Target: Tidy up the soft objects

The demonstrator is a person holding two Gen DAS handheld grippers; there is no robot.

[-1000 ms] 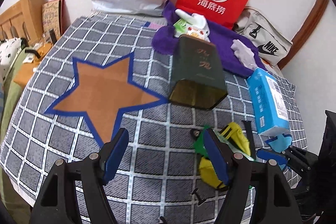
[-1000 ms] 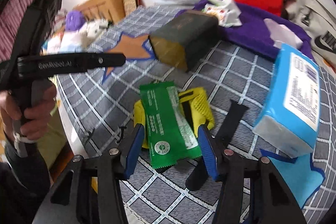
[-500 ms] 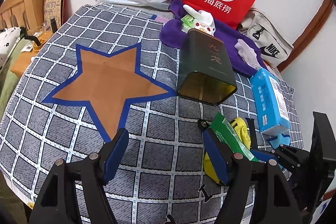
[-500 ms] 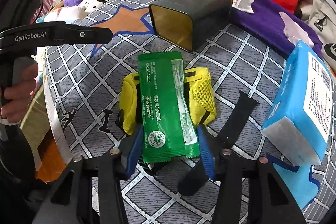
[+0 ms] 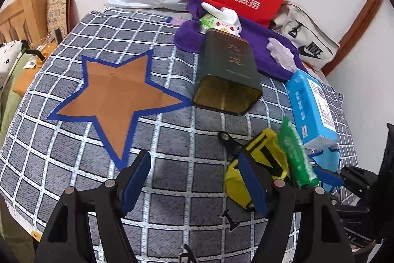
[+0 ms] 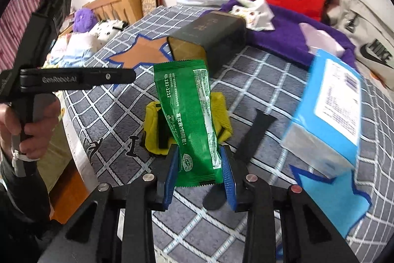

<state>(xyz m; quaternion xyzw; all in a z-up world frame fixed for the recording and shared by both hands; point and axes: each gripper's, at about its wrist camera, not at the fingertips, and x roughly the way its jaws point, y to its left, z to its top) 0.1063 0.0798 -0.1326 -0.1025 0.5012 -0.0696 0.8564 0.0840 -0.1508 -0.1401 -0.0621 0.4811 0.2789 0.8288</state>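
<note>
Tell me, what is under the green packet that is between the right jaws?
Under the green packet, which the closing right gripper holds at its lower end, lies a yellow mesh pouch with a black strap on the checked cloth. The packet covers the pouch's middle.

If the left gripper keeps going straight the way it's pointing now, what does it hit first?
Probably the bare checked cloth just ahead of the left gripper; nothing lies between its open jaws. The yellow pouch sits just right of that line, though depth is unclear.
</note>
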